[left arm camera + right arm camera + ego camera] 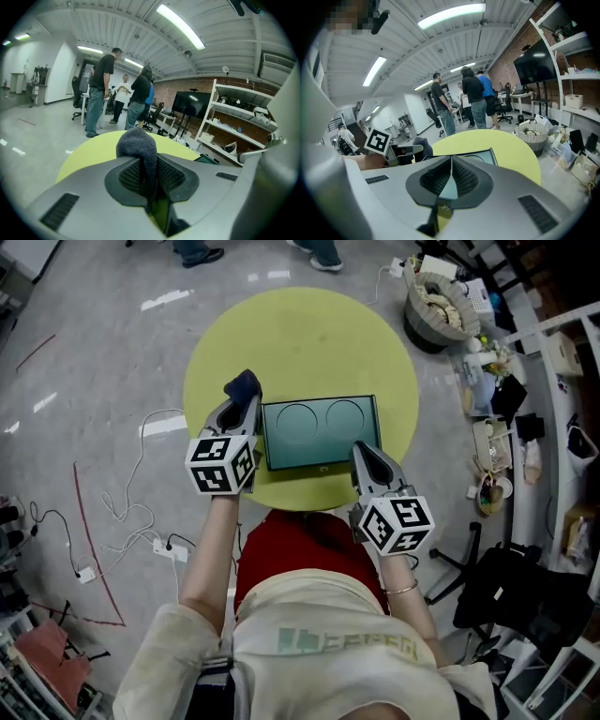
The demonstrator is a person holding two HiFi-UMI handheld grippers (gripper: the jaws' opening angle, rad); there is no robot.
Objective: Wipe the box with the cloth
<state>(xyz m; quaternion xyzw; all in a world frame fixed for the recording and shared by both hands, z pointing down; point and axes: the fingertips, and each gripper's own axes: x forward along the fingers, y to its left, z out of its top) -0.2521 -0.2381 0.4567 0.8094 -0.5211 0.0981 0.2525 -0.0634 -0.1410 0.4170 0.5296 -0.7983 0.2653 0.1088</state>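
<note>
Two grippers are at the box, a flat teal case with two circles on its lid, lying on the round yellow-green counter. The left gripper is just beside the box's left edge. Its jaws are clamped on a dark blue cloth, and a wad of it bulges out past the tips. The right gripper is over the box's near right corner, jaws closed together with nothing between them. Whether it touches the box I cannot tell.

The cloth looks soft, knitted and light, and it will fold and drag under pressure. I judge that a pinch through its middle, with the free wad forward, suits wiping. The box looks rigid, smooth-topped and probably light, so it may slide on the counter when rubbed. Pressing on a corner away from the wiped area should steady it.

Only the head view gives the layout, with a gripper on either side of the box and the whole lid in sight. The left gripper view shows the cloth's weave and how it is wedged between the jaws, but only a sliver of the box. The right gripper view shows its own jaws meeting and the box's lid beyond them. It also shows the left gripper with the cloth at the box's far side.
</note>
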